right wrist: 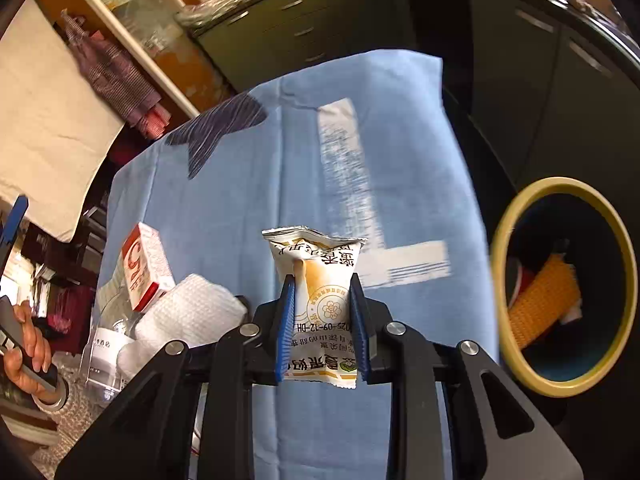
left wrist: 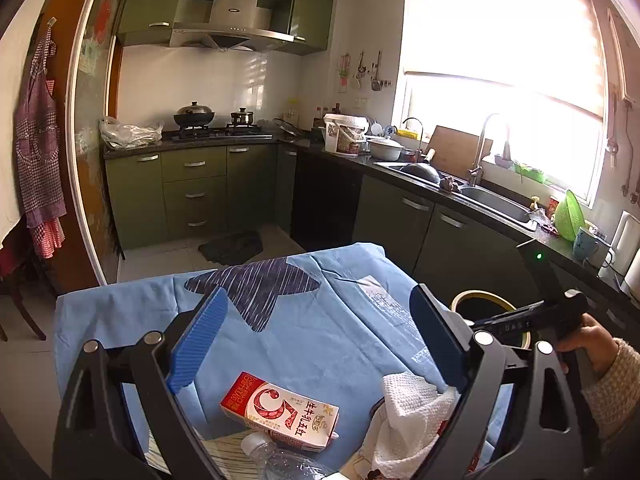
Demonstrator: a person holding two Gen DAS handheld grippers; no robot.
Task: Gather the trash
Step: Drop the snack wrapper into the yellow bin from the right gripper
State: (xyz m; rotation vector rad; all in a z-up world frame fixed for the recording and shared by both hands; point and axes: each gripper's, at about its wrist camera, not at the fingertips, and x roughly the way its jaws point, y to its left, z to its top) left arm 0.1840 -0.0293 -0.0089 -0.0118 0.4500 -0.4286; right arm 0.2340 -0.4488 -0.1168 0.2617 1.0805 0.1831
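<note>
I see the worktop (right wrist: 248, 184) under a blue cloth with a dark star print, and beside its right edge the yellow-rimmed trash bin (right wrist: 520, 364), with an orange waffle-textured piece and some red scraps inside. On the cloth near me lie a red-and-white milk carton (left wrist: 280, 412), a crumpled white paper towel (left wrist: 408, 416) just to its right, and a clear plastic bottle (left wrist: 276, 460) at the lower edge — the carton and bottle close together. My left claw (left wrist: 316, 344) hangs above these with its blue pads (left wrist: 200, 340) spread wide, gripping nothing. My right claw (right wrist: 322, 332) is clamped on a white snack wrapper (right wrist: 320, 276) printed with Chinese text, held upright above the cloth, left of the bin and apart from its rim.
</note>
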